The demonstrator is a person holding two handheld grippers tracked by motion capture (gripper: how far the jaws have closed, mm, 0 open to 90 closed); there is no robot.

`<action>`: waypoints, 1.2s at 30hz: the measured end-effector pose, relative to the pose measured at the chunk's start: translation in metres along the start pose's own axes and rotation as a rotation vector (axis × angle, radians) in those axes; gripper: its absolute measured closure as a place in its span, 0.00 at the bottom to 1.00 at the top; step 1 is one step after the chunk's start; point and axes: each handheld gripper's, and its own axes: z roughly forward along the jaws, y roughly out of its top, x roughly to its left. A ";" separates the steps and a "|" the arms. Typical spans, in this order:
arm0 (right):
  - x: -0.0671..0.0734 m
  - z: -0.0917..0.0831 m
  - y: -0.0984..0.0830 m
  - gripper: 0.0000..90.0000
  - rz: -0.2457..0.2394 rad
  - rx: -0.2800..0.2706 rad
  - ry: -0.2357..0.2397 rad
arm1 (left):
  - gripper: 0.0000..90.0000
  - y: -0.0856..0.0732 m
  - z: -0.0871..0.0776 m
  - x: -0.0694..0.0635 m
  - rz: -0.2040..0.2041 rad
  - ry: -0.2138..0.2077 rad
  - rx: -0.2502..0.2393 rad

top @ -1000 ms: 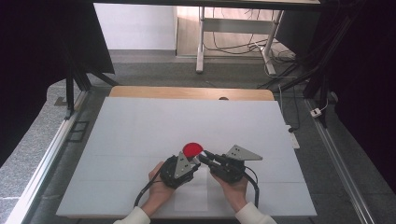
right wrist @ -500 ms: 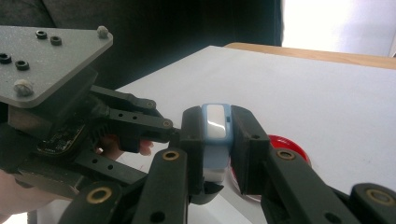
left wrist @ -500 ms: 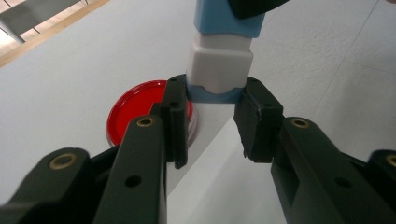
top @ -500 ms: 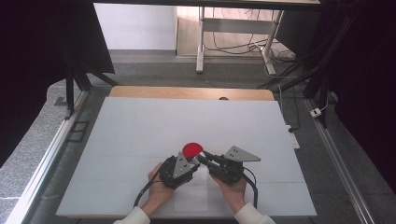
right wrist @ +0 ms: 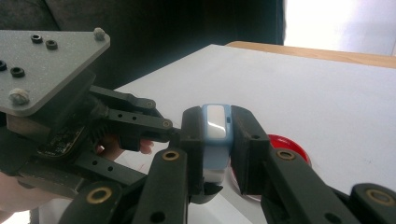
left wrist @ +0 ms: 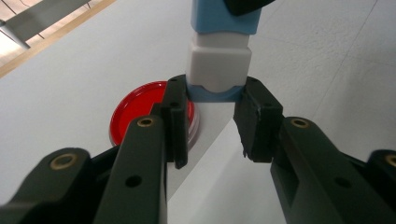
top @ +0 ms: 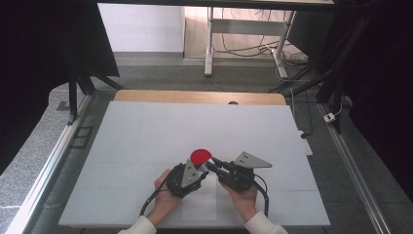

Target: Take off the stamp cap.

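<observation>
Both grippers clamp one small blue-and-white block above a white table, close beside a red dish.

The left gripper [left wrist: 212,121] has its jaws narrowed onto the lower blue end of the blue-and-white block [left wrist: 218,65], with the white middle section and upper blue part rising beyond its tips. The right gripper [right wrist: 217,140] squeezes the same block between its jaws, pads pressed on both flat sides. The red dish [left wrist: 135,114] lies on the table [top: 146,131] just beyond and to the left of the left gripper's jaws; in the right gripper view it sits just past the right jaw. In the high view the two grippers meet tip to tip just on the near side of the dish, a hand [top: 163,202] behind each.
</observation>
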 end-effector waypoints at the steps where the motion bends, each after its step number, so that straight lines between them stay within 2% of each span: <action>1: 0.000 0.000 0.000 0.84 0.000 -0.001 -0.001 | 0.73 0.000 0.000 0.000 -0.002 -0.002 -0.001; 5: 0.000 0.000 0.000 0.84 0.000 -0.002 -0.004 | 0.73 0.000 0.000 0.000 -0.014 -0.005 -0.001; 8: 0.001 0.000 0.000 0.84 0.000 -0.004 -0.006 | 0.73 -0.001 0.001 0.002 -0.039 -0.028 -0.010; 12: 0.001 0.000 0.000 0.84 -0.001 -0.004 -0.008 | 0.73 -0.002 0.001 0.002 -0.048 -0.028 -0.012; 21: 0.000 0.001 0.000 0.84 -0.005 0.008 -0.008 | 0.73 -0.002 0.001 0.000 0.019 0.006 0.002; 27: 0.001 0.002 0.000 0.84 -0.006 0.010 -0.007 | 0.73 -0.002 0.001 0.000 0.033 0.017 0.001; 31: 0.001 0.002 0.000 0.84 -0.007 0.014 -0.007 | 0.73 -0.002 0.001 0.000 0.057 0.021 0.011; 36: 0.000 0.003 0.000 0.84 -0.006 0.017 -0.004 | 0.73 -0.003 0.001 0.000 0.059 0.024 0.013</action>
